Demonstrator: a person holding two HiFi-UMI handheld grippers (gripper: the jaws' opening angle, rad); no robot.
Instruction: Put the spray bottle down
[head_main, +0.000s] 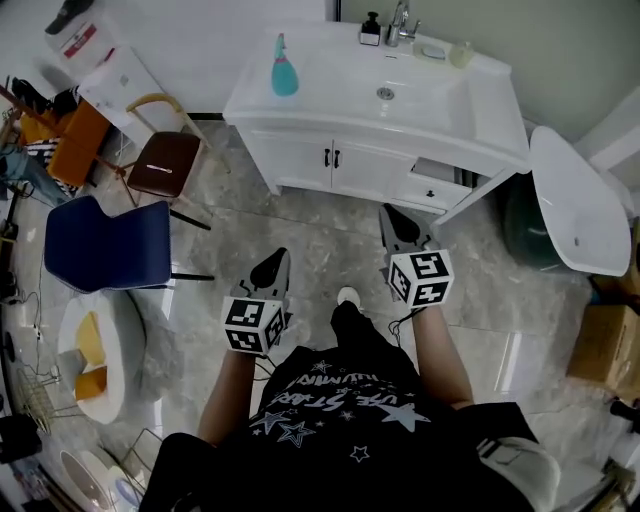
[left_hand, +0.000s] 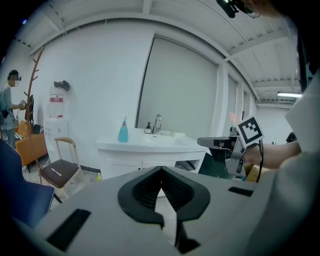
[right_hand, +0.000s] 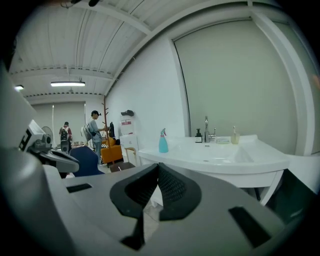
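Note:
A teal spray bottle (head_main: 284, 68) stands upright at the left end of the white vanity top (head_main: 330, 85), with nothing touching it. It also shows in the left gripper view as the spray bottle (left_hand: 123, 131) and in the right gripper view as the spray bottle (right_hand: 163, 141). Both grippers hang over the floor in front of the vanity, well short of the bottle. My left gripper (head_main: 272, 262) has its jaws together and empty, as its own view of the left gripper (left_hand: 161, 172) shows. My right gripper (head_main: 395, 218) is likewise shut on nothing, seen close as the right gripper (right_hand: 158, 167).
The basin (head_main: 385, 93), a faucet (head_main: 400, 22) and a dark soap bottle (head_main: 371, 30) are on the vanity; a cabinet door (head_main: 480, 195) hangs open at its right. A brown chair (head_main: 165, 160) and a blue chair (head_main: 105, 245) stand on the left. People (right_hand: 95, 131) stand far back.

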